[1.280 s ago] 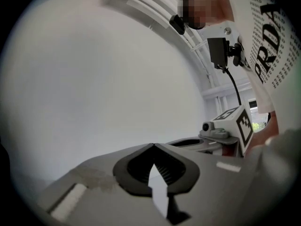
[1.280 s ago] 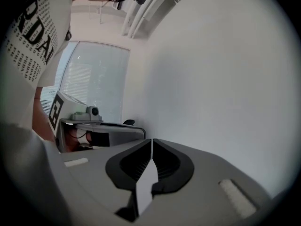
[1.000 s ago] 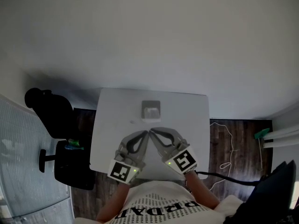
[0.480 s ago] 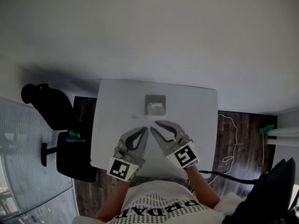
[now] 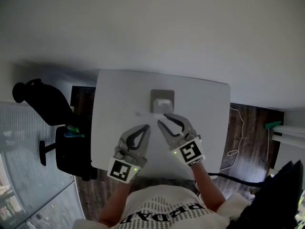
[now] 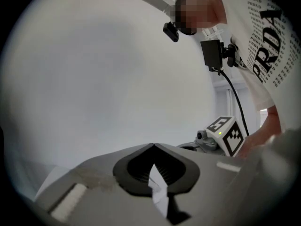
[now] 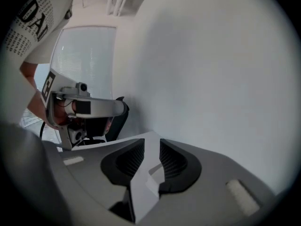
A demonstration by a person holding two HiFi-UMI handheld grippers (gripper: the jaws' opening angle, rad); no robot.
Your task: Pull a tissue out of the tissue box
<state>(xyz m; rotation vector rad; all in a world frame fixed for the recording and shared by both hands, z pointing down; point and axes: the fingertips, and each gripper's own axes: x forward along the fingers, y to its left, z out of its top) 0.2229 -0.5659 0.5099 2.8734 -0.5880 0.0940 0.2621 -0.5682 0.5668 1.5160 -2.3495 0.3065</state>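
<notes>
Bare table (image 5: 114, 104) lies left and right of the tissue box (image 5: 162, 100); a black chair (image 5: 71, 151) stands just beside the table's left edge.

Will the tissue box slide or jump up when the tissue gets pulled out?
Probably a little. The tissue box looks small and low, so it is likely light and may lift or slide on the smooth white table. The tissue poking from its top looks thin, so it should flop.

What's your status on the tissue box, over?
Left gripper shut, empty. Right gripper opening, empty, just short of tissue box. Tissue not yet pulled. Nothing in between.
</notes>
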